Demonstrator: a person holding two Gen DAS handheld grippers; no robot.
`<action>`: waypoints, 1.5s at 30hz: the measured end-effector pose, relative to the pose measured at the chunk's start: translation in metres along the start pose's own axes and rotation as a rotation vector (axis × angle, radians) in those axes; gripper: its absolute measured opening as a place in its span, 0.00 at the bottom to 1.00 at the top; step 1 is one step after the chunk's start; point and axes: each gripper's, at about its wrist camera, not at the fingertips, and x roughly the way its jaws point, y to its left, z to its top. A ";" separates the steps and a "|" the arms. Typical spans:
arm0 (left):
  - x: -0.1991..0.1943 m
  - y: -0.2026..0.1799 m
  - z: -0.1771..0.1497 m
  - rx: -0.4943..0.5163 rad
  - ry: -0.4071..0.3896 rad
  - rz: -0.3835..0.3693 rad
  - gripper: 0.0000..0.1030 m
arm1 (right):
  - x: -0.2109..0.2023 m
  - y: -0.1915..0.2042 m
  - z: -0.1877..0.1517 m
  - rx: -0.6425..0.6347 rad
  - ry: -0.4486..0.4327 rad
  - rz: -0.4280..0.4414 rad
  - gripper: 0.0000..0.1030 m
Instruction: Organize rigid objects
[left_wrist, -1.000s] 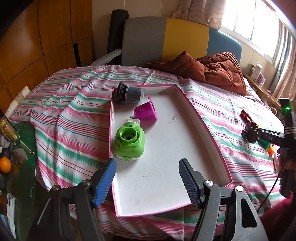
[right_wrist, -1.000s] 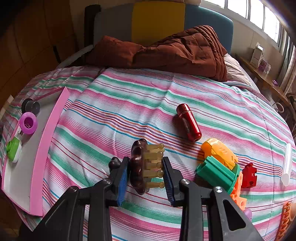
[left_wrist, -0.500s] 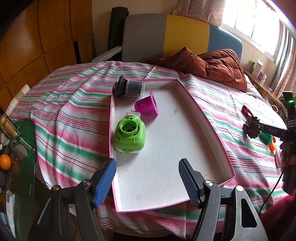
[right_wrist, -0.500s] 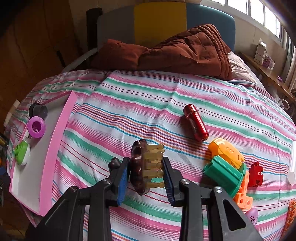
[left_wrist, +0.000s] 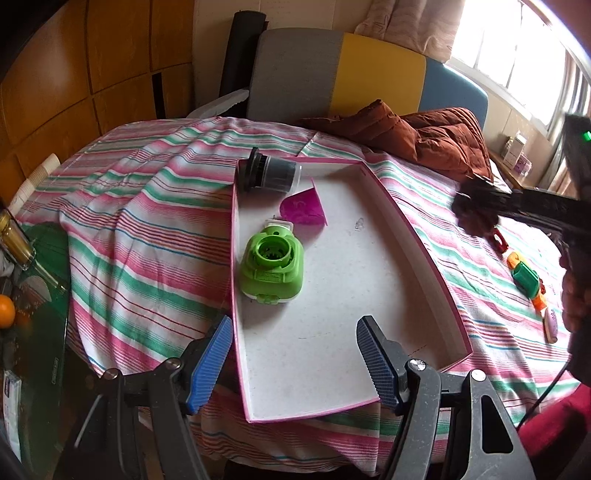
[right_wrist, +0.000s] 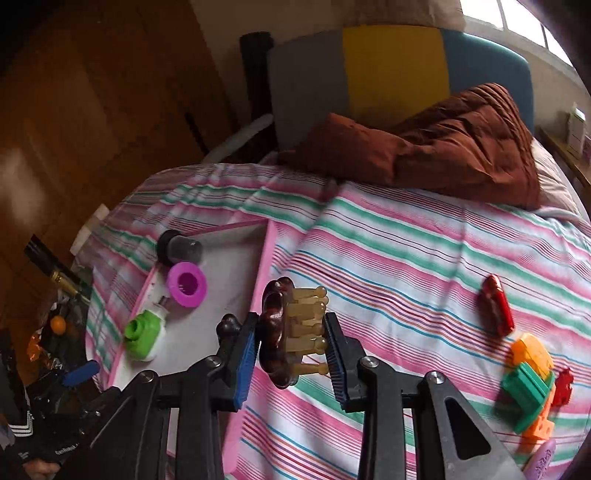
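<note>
A: Where does the brush stand?

B: The dark brown brush (right_wrist: 291, 328), with its pale pegs pointing to the right, is clamped between the pads of the right tongs (right_wrist: 291, 347), lifted clear of the striped cloth (right_wrist: 406, 258). It hangs just over the right-hand pink wall of the tray (right_wrist: 236, 266).

A: And the left tongs?

B: The left tongs (left_wrist: 291, 358) stand spread wide with nothing between them, over the near end of the tray's white floor. Their left blue pad (left_wrist: 210, 365) sits by the tray's left wall.

A: What lies in the tray?

B: Three things, all toward its far left side: a green box-like piece with a round opening (left_wrist: 273, 264), a magenta cup (left_wrist: 303, 210) lying on its side just behind it, and a dark-capped grey jar (left_wrist: 271, 173) on its side at the far corner, resting over the rim.

A: And outside the tray?

B: On the cloth to the right lie a shiny red cylinder (right_wrist: 496, 310), an orange and green toy block cluster (right_wrist: 528, 373), a small red piece (right_wrist: 563, 382) beside it, and a pale purple item (right_wrist: 541, 461) at the near edge. A rust-brown quilted cover (right_wrist: 443, 147) is heaped at the far side of the tabletop.
</note>
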 end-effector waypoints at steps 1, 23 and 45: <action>0.000 0.002 0.000 -0.005 0.000 -0.001 0.68 | 0.008 0.012 0.004 -0.026 0.008 0.011 0.33; 0.007 0.026 0.000 -0.081 0.013 -0.009 0.68 | 0.087 0.064 0.035 -0.087 0.087 -0.002 0.51; -0.012 0.004 -0.002 -0.021 -0.023 0.001 0.68 | 0.019 0.045 -0.051 -0.121 0.059 -0.066 0.57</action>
